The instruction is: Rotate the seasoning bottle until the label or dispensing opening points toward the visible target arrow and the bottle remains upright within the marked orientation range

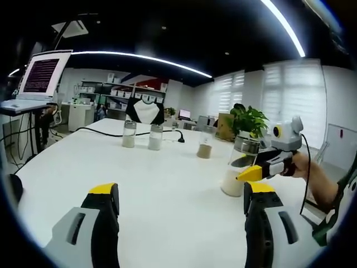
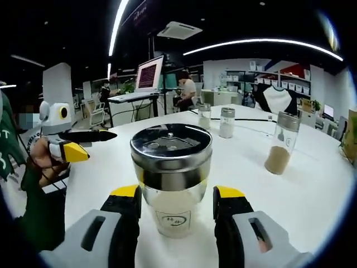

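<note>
The seasoning bottle (image 2: pixel 172 173) stands upright on the white table (image 2: pixel 312 184), glass with a steel lid and pale powder inside. Its small label (image 2: pixel 173 219) faces the right gripper's camera. My right gripper (image 2: pixel 177 192) has its yellow-tipped jaws close against both sides of the bottle, just under the lid. The left gripper view has the same bottle (image 1: pixel 239 170) at the right, with the right gripper (image 1: pixel 249 167) reaching in around it. My left gripper (image 1: pixel 181 190) is wide open over bare table, well left of the bottle. It also appears as the left gripper (image 2: pixel 81 144), open.
Three more seasoning bottles stand further back: two pale ones (image 1: pixel 129 134) (image 1: pixel 155 137) and a brown-filled one (image 1: pixel 205 143). A black cable (image 1: pixel 111 133) lies behind them. A potted plant (image 1: pixel 248 120) is beyond the held bottle. A laptop on a stand (image 1: pixel 39 78) is far left.
</note>
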The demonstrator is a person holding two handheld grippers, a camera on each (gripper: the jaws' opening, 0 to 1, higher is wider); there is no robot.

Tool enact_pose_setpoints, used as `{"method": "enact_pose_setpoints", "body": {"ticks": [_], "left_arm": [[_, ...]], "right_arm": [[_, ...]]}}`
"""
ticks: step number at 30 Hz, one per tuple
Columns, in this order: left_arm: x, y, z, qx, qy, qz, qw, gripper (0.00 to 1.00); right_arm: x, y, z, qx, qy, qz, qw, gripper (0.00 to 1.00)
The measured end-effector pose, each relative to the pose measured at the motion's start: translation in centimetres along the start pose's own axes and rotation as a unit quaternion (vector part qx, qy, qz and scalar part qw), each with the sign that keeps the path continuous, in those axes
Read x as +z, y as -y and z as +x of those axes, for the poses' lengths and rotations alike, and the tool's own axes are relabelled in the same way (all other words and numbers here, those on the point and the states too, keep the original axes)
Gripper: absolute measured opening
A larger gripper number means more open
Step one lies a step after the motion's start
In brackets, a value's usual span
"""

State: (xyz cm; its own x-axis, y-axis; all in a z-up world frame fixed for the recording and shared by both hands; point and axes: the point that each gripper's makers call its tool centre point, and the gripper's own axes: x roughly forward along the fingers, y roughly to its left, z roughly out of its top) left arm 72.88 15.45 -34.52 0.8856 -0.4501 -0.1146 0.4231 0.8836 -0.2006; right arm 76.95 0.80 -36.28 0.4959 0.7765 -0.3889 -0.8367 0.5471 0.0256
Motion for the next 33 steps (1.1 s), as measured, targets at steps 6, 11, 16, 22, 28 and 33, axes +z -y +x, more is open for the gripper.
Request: {"method": "enact_pose_setpoints", "body": {"ticks": [6, 11, 16, 22, 28, 33], "left_arm": [[0.0, 0.1, 0.0, 0.000, 0.000, 0.000, 1.0000, 0.98], [0.0, 0.3, 0.1, -0.004, -0.001, 0.002, 1.0000, 0.98], [0.0, 0.2, 0.1, -0.004, -0.001, 0.003, 1.0000, 0.98], [0.0, 0.1, 0.0, -0.004, -0.002, 0.005, 1.0000, 0.97], [0.0, -0.1, 0.0, -0.001, -0.002, 0.004, 1.0000, 0.97], [0.1, 0.0, 0.1, -0.002, -0.002, 0.003, 1.0000, 0.97]], "right_arm": [[0.0, -0.8, 0.0, 0.047, 0.002, -0.036, 0.9982, 0.52], [-0.2, -0.5, 0.1, 0.062, 0.000, -0.028, 0.9977, 0.51], [-0.2, -0.5, 0.3, 0.065, 0.001, -0.022, 0.9976, 0.51], [-0.2, -0.6, 0.5, 0.081, 0.001, -0.025, 0.9964, 0.50], [-0.3, -1.1, 0.6, 0.094, -0.001, -0.035, 0.9949, 0.42], [-0.5, -1.1, 0.7, 0.097, 0.002, -0.037, 0.9946, 0.41]]}}
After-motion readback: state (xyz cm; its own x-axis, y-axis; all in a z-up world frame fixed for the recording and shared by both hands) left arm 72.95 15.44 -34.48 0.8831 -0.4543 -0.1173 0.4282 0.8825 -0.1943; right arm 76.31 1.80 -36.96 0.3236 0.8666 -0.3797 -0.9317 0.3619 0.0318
